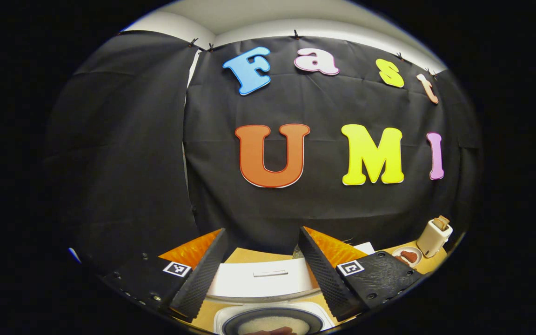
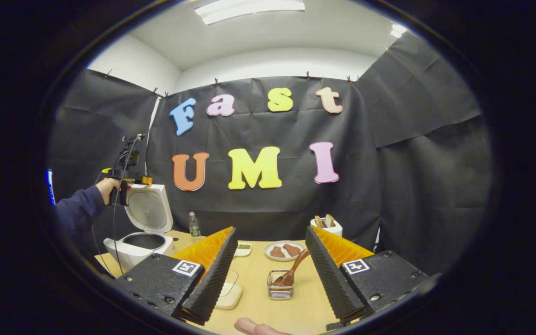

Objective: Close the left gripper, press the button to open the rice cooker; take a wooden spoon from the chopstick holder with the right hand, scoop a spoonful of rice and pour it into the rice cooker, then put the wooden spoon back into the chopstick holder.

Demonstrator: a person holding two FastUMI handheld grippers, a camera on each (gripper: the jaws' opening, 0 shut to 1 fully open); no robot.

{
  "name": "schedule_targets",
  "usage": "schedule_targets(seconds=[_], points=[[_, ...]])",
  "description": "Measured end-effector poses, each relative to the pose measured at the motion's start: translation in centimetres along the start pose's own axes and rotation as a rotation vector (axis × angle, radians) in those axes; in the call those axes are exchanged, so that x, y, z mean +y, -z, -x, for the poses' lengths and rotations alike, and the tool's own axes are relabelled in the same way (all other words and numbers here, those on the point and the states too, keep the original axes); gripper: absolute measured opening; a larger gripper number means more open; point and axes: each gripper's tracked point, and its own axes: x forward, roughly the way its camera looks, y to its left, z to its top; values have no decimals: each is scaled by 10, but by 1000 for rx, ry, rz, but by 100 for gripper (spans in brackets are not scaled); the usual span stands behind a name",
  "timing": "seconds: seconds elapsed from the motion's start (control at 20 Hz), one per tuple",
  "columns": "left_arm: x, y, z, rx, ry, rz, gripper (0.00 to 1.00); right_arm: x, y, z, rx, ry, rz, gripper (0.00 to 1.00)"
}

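Right hand-held gripper [image 2: 268, 274]: fingers spread wide, nothing between them, held above the worktop [image 2: 254, 298]. Straight ahead between the fingers stands a small clear container [image 2: 280, 284] with a wooden spoon [image 2: 293, 270] in it, bowl down, handle leaning up and to the right. Beyond it, a plate [image 2: 284, 250] with brownish pieces. Farther back and right, a white chopstick holder [image 2: 327, 226] with wooden handles poking out of its top.

Left hand-held gripper [image 1: 263, 274]: fingers also well apart, empty, hovering above the rice cooker [image 1: 268, 321]. In the right gripper view the same cooker [image 2: 140, 244] sits at the left end of the worktop, lid [image 2: 149, 209] swung up, dark inner pot exposed; a hand [image 2: 109, 188] holds the left hand-held gripper near the top of the raised lid. So the button step looks done. A small bottle [image 2: 194, 225] stands just behind the cooker.

Handling judgement: the spoon should be light, stiff and not fragile, but the rounded wooden handle could roll or pivot between flat pads. Best taken on the upper handle, clear of the container rim, with the fingers squared across it so the bowl stays level once loaded. Rice grains will spill at any tilt. The container is probably light and may tip or slide if the spoon drags against its wall.
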Motion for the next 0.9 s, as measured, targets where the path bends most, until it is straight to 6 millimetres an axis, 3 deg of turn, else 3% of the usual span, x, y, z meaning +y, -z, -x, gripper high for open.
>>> schedule_targets(seconds=[0.05,0.1,0.3,0.35,0.5,0.55,0.7,0.75,0.85,0.9], points=[[0,2,7,2,4,0,99,1,-3,6,-9,2,5,92],[-1,5,14,4,7,-3,99,1,-6,13,-20,5,7,96],[-7,17,43,15,16,3,99,11,-12,36,-60,-6,15,95],[-9,24,51,22,17,0,99,14,-12,40,-62,-8,9,91],[-15,39,74,43,37,2,97,21,-9,58,-47,-24,-1,96],[-17,47,82,52,42,6,96,21,-13,65,-55,-20,-11,92],[-27,71,99,122,68,5,96,24,-24,91,-101,-12,-19,95],[-30,77,104,139,78,6,96,25,-25,98,-109,-7,-15,91],[-33,87,112,165,85,-1,96,28,-25,113,-111,-2,-13,91],[-35,92,115,173,92,-12,96,34,-31,120,-126,-13,-10,95]])
